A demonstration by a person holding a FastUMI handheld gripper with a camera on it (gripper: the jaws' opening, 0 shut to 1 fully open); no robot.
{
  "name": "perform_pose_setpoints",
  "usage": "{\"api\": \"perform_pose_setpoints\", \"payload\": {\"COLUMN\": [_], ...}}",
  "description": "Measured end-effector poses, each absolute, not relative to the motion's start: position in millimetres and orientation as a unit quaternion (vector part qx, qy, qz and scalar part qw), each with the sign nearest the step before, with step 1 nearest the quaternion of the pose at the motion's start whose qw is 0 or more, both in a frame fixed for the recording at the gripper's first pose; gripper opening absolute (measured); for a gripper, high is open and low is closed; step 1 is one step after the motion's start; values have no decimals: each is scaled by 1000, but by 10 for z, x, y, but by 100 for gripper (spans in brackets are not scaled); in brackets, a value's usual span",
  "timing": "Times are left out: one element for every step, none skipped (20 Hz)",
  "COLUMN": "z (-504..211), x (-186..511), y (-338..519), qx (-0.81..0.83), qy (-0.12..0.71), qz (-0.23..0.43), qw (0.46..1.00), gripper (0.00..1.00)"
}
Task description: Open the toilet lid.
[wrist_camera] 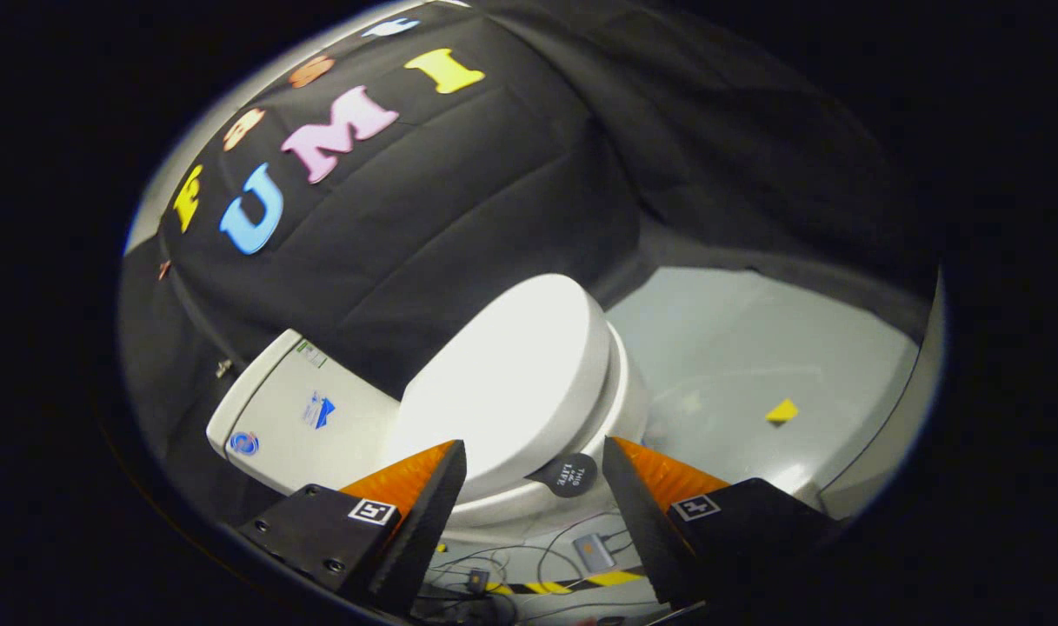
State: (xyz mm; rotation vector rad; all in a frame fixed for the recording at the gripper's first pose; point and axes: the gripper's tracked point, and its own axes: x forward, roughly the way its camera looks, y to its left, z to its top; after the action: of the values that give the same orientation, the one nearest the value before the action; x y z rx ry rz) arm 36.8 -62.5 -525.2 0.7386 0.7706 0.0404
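Observation:
A white toilet stands ahead of me, its lid [515, 374] lying down flat over the seat and bowl [626, 409]. Its white tank [298, 413] sits to the left of the lid, against the black cloth wall. A small dark round tag [570, 475] hangs at the rim of the seat, just beyond the gap between my fingers. My gripper [535, 487] is open, fingers spread wide, with the near edge of the lid and seat showing between them. Nothing is held, and the fingers are short of the toilet.
A pale grey floor [737, 348] spreads to the right of the toilet, with a small yellow marker [782, 410] on it. Below the bowl lie loose cables, a small grey box [592, 550] and a yellow-black striped tape [572, 584]. Black cloth walls close the back.

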Motion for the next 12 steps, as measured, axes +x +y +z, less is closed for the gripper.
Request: {"api": "perform_pose_setpoints", "payload": {"z": [-5419,-5542,-5629,-5691,-5761,-5811,-5867,-5925,-5948,-5945,-5967,-6028], "x": [338,333,340,369,379,378,380,412,484,562,591,588], "y": [-657,-622,-562,-488,-409,-362,-335,-334,-345,-344,-361,-336], "qx": [369,387,409,432,453,457,456,454,461,478,489,488], "qy": [388,408,425,435,445,451,454,456,449,440,441,450], "qz": [15,17,23,29,39,43,43,40,34,30,23,19], "qw": [844,827,807,789,772,766,764,764,765,759,752,748], "gripper": [98,99,98,99,99,98,96,96,85,78,65,52]}}
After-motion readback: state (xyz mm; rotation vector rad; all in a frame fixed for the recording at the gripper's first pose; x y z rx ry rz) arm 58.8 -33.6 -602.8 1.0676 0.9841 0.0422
